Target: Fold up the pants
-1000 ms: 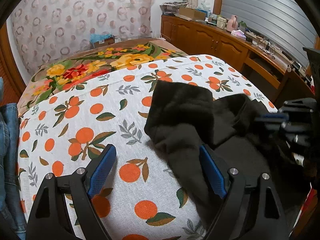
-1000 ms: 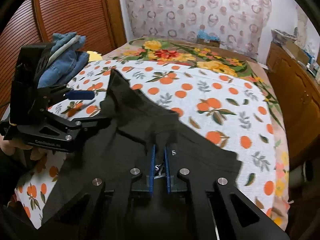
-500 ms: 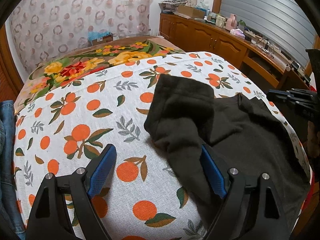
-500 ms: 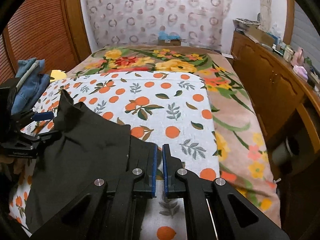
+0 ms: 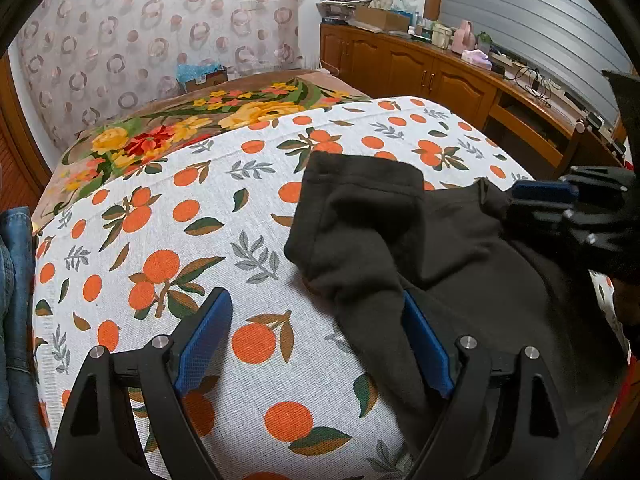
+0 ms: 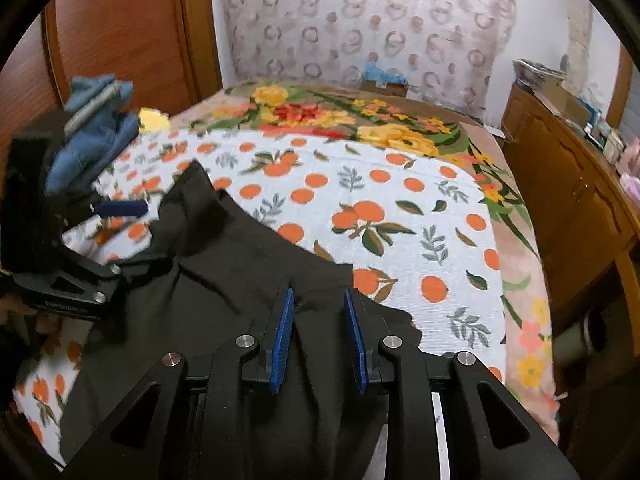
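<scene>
Black pants (image 5: 460,248) lie crumpled on the orange-print bedsheet (image 5: 160,248), a folded leg end pointing to the far side; they also show in the right wrist view (image 6: 240,264). My left gripper (image 5: 316,340) is open and empty, its right finger touching the pants' near fold. My right gripper (image 6: 318,336) is open, jaws partly apart, just above the pants' edge. It also shows at the right of the left wrist view (image 5: 560,200). The left gripper shows at the left of the right wrist view (image 6: 120,236).
Folded blue jeans (image 6: 92,132) are stacked at the bed's left side. A floral blanket (image 5: 200,120) covers the far end of the bed. A wooden cabinet (image 5: 460,76) with clutter runs along the right. A wooden wardrobe (image 6: 120,40) stands behind the jeans.
My right gripper swung away, then came back over the pants and opened from shut. The left gripper stayed open in about the same place.
</scene>
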Demonstrator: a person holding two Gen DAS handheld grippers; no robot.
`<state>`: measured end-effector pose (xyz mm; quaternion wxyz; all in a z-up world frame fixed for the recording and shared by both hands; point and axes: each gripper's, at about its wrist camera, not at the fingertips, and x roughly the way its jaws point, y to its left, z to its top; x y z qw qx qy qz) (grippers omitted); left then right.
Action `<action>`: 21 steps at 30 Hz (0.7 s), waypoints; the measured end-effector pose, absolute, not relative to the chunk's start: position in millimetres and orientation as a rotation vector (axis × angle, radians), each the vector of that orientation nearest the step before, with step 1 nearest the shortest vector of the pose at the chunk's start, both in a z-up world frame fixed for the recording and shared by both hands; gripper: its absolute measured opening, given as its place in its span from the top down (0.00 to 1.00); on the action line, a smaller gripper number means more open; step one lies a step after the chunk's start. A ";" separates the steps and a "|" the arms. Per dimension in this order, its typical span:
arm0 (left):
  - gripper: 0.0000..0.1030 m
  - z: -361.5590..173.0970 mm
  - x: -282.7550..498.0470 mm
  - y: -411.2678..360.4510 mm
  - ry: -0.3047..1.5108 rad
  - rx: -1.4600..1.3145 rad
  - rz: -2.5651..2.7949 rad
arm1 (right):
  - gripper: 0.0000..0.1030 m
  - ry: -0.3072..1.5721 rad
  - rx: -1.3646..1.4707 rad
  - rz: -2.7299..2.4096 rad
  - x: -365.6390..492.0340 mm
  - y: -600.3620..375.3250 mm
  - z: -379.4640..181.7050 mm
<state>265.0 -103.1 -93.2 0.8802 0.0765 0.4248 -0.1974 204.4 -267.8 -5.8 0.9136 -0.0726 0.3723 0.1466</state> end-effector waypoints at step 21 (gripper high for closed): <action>0.17 -93.3 264.9 -103.6 0.886 0.160 -0.411 | 0.94 0.771 -0.105 0.102 208.2 -308.3 -15.0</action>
